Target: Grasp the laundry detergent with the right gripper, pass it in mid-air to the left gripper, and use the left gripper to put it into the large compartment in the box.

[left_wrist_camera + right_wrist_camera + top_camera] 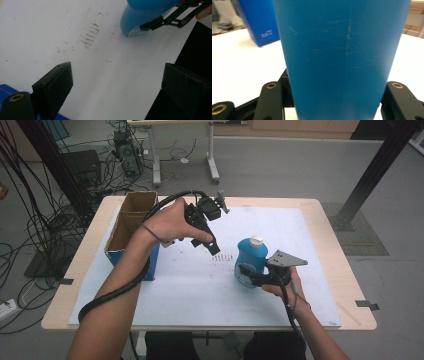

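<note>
Step in hand: a blue bottle (251, 261) was judged to be in the course of being lifted from the white mat (190, 285), most likely for the open cardboard box (131, 227) at the table's left.
Advice for the step: the bottle was best kept upright, with the squeeze held even, since its smooth sides could slip between the pads; it was best raised high enough to pass over the box's rim before being carried across.
Right gripper (248, 272): it was seen nearest the person, clamped low on the bottle's body, one jaw at each side; in the right gripper view the blue wall (339, 57) stood between the two jaws and was pressed by both.
Bottle's place: it stood upright near the middle of the mat, right of centre, its white cap (256, 240) on top; whether its base still touched the mat could not be told.
Left gripper (210, 245): it was held above the mat, between box and bottle, its jaws spread wide and empty; in the left gripper view nothing but mat lay between them.
Box: it lay farther off, at the mat's left edge, open at the top, well apart from the bottle.
</note>
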`<state>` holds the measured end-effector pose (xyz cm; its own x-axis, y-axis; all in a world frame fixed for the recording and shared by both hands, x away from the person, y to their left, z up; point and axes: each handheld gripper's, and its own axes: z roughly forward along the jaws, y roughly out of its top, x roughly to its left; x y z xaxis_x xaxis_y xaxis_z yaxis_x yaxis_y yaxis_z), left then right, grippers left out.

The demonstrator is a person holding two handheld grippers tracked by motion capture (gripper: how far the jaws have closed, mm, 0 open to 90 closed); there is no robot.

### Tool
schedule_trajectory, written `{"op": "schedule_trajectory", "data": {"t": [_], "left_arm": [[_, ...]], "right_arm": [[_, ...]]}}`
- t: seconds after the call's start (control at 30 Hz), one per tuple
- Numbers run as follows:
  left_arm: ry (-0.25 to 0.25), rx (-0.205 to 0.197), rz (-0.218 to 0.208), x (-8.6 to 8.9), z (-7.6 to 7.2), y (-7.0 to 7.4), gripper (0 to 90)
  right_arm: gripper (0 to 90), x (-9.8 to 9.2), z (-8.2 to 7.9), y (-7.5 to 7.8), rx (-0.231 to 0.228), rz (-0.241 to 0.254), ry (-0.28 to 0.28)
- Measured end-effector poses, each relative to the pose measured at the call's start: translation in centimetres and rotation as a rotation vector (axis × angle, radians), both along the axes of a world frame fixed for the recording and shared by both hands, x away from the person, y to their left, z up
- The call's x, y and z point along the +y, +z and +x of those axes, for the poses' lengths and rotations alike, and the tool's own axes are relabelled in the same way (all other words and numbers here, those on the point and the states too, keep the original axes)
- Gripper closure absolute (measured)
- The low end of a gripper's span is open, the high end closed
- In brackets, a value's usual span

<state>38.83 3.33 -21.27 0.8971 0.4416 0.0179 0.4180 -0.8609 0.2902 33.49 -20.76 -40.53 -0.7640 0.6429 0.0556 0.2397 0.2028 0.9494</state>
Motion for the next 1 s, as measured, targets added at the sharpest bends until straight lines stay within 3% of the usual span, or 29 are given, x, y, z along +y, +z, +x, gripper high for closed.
{"op": "schedule_trajectory", "data": {"t": [0.23,0.43,0.5,0.53,0.7,1.0], "left_arm": [[-0.027,-0.004,0.001,0.0,-0.1,0.8,10.4],[-0.078,-0.002,-0.005,-0.2,-0.6,1.6,10.4],[-0.087,-0.004,-0.010,-0.4,-0.7,1.7,10.4],[-0.095,-0.007,-0.008,-0.5,-0.8,1.8,10.4],[-0.158,-0.011,-0.020,-1.0,-1.4,2.9,10.4],[-0.248,-0.025,-0.040,-1.4,-1.9,4.2,10.5]], "right_arm": [[43.5,-0.6,0.6,1.8,0.025,0.012,0.084],[43.5,-1.4,1.3,3.8,0.058,0.039,0.227],[43.5,-1.4,1.3,4.0,0.063,0.042,0.247],[43.5,-1.5,1.6,4.5,0.070,0.044,0.290],[43.5,-1.3,2.1,5.9,0.084,0.055,0.398],[43.6,-1.1,2.5,7.3,0.090,0.037,0.508]]}}
